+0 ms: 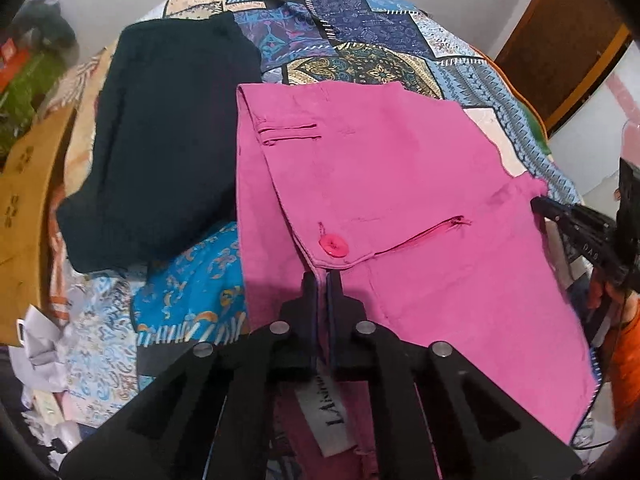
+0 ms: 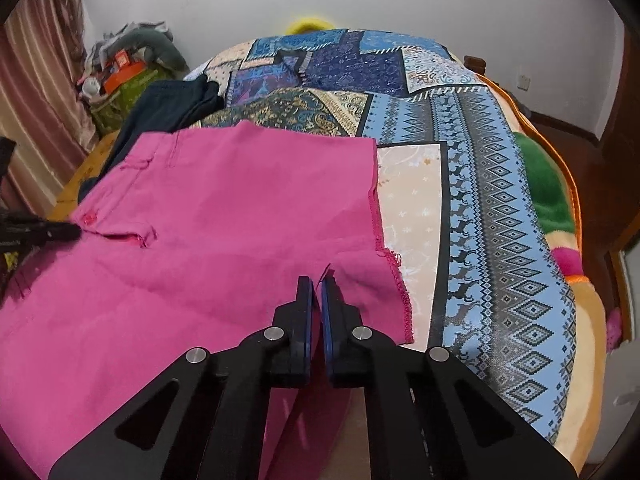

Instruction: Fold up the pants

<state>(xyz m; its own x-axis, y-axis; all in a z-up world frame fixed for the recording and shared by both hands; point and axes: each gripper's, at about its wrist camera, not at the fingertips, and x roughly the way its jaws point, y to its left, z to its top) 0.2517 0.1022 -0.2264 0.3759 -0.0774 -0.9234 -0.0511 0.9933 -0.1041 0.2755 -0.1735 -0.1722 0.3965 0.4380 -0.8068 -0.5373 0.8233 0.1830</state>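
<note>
Fabric sits pinched in both tools nearest the cameras. Left gripper (image 1: 322, 280) has its jaws closed on the waistband of the pink pants (image 1: 400, 184), just below the pink button (image 1: 333, 246), with the white brand label (image 1: 324, 412) hanging under the fingers. Right gripper (image 2: 316, 284) has its jaws nearly together on the frayed hem end of the same pants (image 2: 224, 208), a thin fold of cloth caught between the blue pads (image 2: 306, 320).

Judging by how the garment lies, the fold is under way but not finished: the pants look doubled over, lying fairly flat with waistband and hem edge both showing on top, while the near portion hangs from the two grips instead of resting on the bed. At least one more fold, then laying it down and smoothing, seems left.

Farther out, the pants rest on the patchwork bedspread (image 2: 480, 184). Beyond them on the left lies a dark garment (image 1: 168, 140), apparently folded, touching the pink one's far edge. A cardboard box (image 1: 24, 216) stands at the bedside, and a white wall (image 2: 400, 0) closes the room.
</note>
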